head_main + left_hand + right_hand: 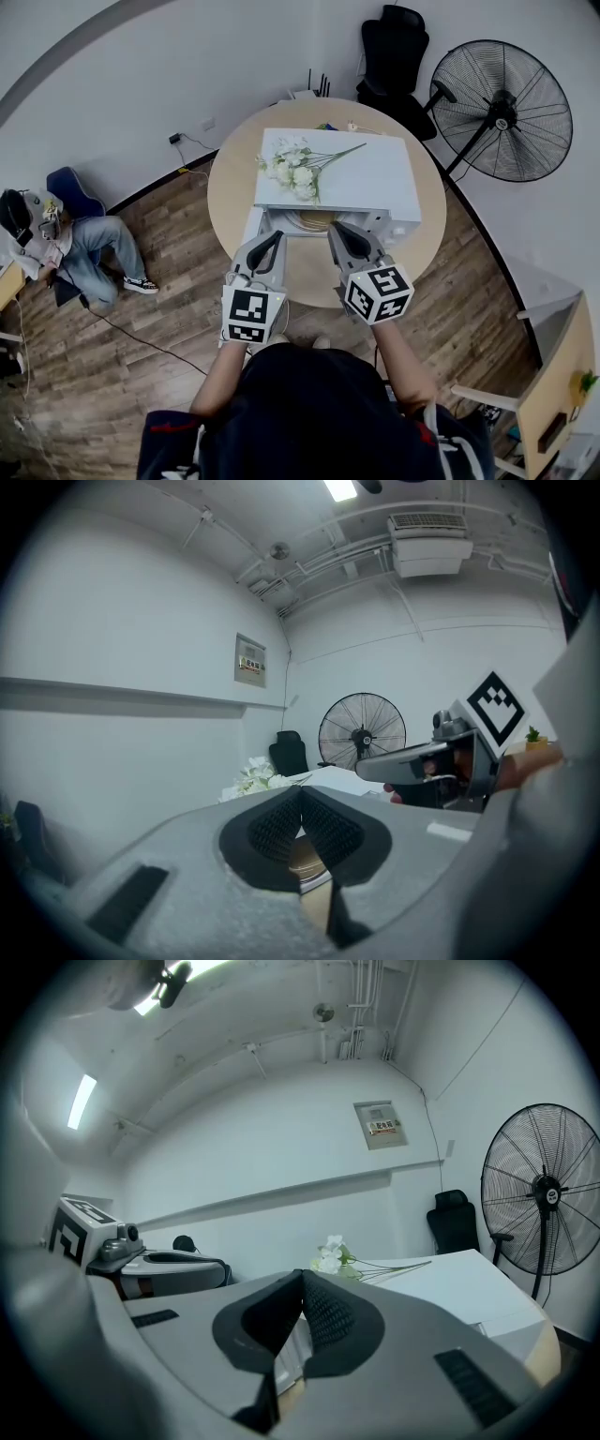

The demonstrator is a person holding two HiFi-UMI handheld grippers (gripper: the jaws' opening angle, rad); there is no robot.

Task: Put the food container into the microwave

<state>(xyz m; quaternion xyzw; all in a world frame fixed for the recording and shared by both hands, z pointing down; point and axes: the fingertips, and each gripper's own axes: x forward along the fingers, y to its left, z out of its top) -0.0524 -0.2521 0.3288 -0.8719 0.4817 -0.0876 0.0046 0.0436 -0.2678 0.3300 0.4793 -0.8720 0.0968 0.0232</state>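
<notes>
A white microwave point(361, 173) stands on the round wooden table point(230, 187), its front toward me and its door point(253, 228) swung open at the left. A round tan food container point(315, 221) shows at the open front; whether it sits inside I cannot tell. It also shows behind the left jaws as a tan container point(306, 859). My left gripper point(273, 240) and right gripper point(339, 231) hang side by side just before the opening, both shut and empty. The left gripper point(301, 790) and the right gripper point(302, 1275) each show pads pressed together.
White flowers point(295, 169) lie on the microwave's top. A big black floor fan point(502, 111) and a black chair point(394, 52) stand behind the table. A person sits on the floor at the left point(66, 246). A wooden cabinet point(562, 375) is at the right.
</notes>
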